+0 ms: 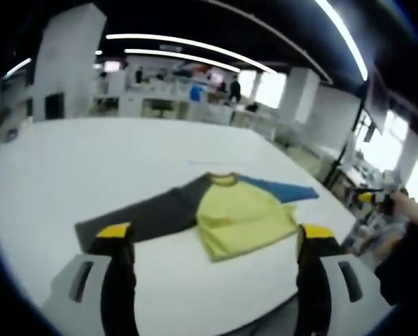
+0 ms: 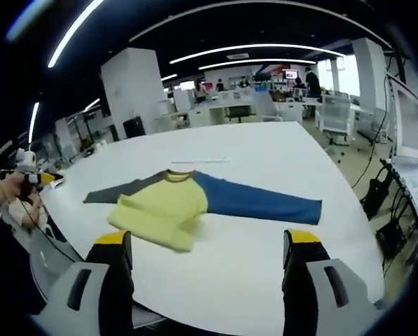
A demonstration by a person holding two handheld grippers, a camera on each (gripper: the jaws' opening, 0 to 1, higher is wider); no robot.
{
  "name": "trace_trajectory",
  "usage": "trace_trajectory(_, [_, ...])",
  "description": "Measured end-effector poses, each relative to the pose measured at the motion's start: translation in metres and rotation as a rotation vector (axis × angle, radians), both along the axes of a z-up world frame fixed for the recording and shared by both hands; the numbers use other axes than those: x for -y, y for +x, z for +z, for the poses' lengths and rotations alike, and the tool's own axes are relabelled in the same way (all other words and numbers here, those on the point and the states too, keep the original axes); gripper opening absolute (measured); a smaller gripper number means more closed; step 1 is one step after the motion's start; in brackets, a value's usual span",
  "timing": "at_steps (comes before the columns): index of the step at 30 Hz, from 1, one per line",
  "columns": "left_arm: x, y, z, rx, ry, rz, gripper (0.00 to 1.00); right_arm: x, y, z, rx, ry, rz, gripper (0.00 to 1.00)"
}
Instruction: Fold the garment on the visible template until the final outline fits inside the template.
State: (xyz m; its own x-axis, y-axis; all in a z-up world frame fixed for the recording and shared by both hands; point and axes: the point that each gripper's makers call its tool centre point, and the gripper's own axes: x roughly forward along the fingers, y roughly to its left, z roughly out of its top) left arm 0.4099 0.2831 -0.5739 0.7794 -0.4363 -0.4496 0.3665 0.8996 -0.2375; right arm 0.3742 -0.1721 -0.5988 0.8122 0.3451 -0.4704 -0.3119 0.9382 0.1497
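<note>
Garment: long-sleeved soft knit shirt [image 1: 230,213] with a yellow body, one dark grey sleeve and one blue sleeve, lying flat at the centre of both frames on the wide white table [image 1: 89,168], sleeves thrown out to either side.
Template: no clear outline can be made out on the tabletop; only a faint thin line shows just beyond the collar in the right gripper view.
Left gripper [image 1: 212,241]: your jaws stand spread at the bottom of the left gripper view, holding nothing, short of the shirt's hem.
Right gripper [image 2: 207,248]: likewise spread and empty, low in the right gripper view, the hem just ahead.
Grey sleeve [image 1: 135,220]: runs toward the lower left in the left gripper view.
Blue sleeve [image 2: 261,199]: stretches to the right of centre in the right gripper view.
Handling: light, limp cloth by the look of it; it will likely drape and sag, and may slide on the smooth table.
Hold: pinch a cuff or a hem corner, taking a single layer, and carry each sleeve across the body.
Progress: no fold yet made, judging by the spread sleeves.
</note>
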Motion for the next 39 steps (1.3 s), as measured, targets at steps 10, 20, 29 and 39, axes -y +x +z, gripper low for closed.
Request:
trace_trajectory(10, [0.029, 0.014, -0.032, -0.063, 0.007, -0.075, 0.85, -0.014, 0.016, -0.023, -0.025, 0.018, 0.038, 0.78])
trace_trajectory(20, [0.044, 0.034, -0.059, -0.094, 0.054, -0.147, 0.75, -0.042, 0.029, -0.042, -0.045, 0.065, 0.081, 0.62])
trace_trajectory(29, [0.051, 0.062, -0.088, -0.12, 0.055, -0.183, 0.67, -0.065, 0.043, -0.066, -0.092, 0.09, 0.101, 0.56])
trace_trajectory(39, [0.052, 0.08, -0.112, -0.124, 0.105, -0.205, 0.56, -0.08, 0.057, -0.093, -0.135, 0.099, 0.091, 0.5])
